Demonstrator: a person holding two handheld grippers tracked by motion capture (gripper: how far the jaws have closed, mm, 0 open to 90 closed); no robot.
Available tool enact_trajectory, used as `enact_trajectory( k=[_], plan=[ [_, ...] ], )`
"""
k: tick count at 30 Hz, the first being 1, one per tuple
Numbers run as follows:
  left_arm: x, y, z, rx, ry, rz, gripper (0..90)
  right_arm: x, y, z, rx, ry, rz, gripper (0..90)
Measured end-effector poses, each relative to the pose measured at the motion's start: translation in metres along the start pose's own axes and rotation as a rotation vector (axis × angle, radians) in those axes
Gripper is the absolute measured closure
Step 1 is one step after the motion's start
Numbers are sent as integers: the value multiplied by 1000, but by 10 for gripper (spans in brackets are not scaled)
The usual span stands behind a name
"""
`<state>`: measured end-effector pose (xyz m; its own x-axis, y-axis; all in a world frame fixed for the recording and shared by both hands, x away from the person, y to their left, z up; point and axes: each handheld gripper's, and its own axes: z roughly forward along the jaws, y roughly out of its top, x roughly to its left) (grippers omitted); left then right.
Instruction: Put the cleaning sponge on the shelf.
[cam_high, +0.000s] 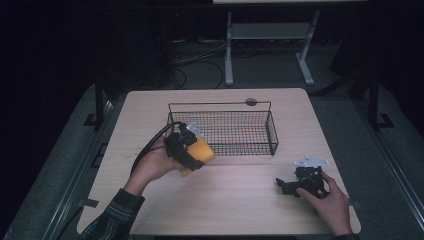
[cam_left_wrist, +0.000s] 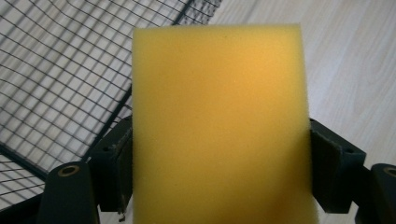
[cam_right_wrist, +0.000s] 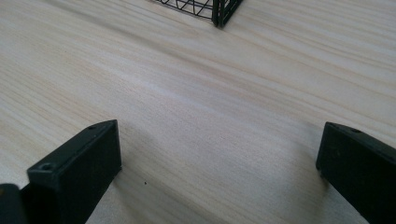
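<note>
Both left gripper (cam_high: 192, 150) jaws clamp the yellow sponge (cam_left_wrist: 219, 126); right gripper (cam_right_wrist: 219, 163) jaws apart.

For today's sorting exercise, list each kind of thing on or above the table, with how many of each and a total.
Yellow sponge, held in the left tool: 1
Black wire basket: 1
Handheld tools, counting the right tool resting open on the table: 2
Total: 4
</note>
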<state>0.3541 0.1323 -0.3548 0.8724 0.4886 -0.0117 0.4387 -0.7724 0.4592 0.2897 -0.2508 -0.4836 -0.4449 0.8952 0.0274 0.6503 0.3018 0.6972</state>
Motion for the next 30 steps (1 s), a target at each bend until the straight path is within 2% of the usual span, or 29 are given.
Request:
enact_trajectory(
  k=[15,30],
  plan=[
    [30,13,-14,-13,37,-28,225,0,0,0,0,1,2,0],
    [62,19,-8,-22,61,-94,226,0,0,0,0,1,1,0]
  ],
)
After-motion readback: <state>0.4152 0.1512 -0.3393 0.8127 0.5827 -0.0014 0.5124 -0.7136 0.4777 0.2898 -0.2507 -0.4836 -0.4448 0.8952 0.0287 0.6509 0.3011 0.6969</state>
